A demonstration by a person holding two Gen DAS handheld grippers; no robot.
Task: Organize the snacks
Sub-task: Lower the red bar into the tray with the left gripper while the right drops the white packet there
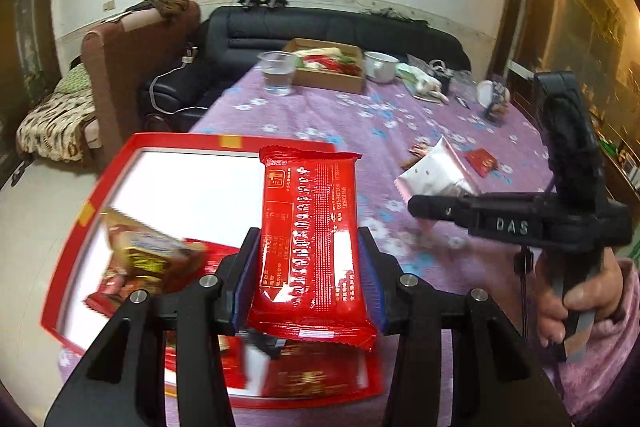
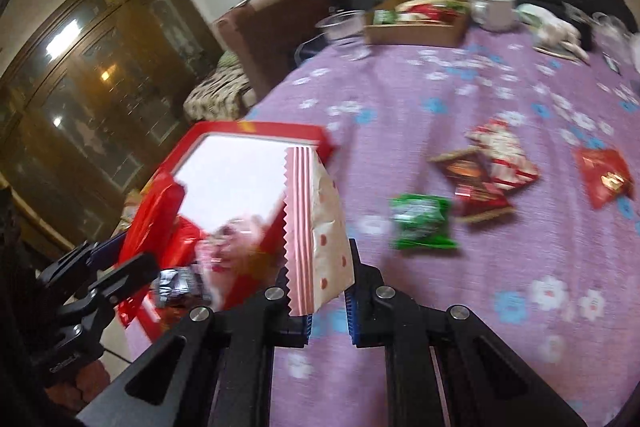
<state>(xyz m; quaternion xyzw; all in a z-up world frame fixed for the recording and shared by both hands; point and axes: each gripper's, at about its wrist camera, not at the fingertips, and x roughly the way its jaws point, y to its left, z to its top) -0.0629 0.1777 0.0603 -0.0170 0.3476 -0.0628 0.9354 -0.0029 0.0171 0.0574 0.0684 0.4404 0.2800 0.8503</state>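
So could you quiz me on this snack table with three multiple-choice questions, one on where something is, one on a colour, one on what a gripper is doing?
1. Where is the red box?
A. at the near left part of the table
B. on the sofa
C. on the floor

2. What colour is the packet in the left gripper?
A. green
B. red
C. blue

3. What is the right gripper doing?
A. hanging open and empty
B. resting inside the cardboard tray
C. holding a white packet with red dots

Answers:
1 A, the box's rim sits on the purple tablecloth near the table's left edge.
2 B, a shiny red wrapper stands between its blue pads.
3 C, the packet rises from between its fingers.
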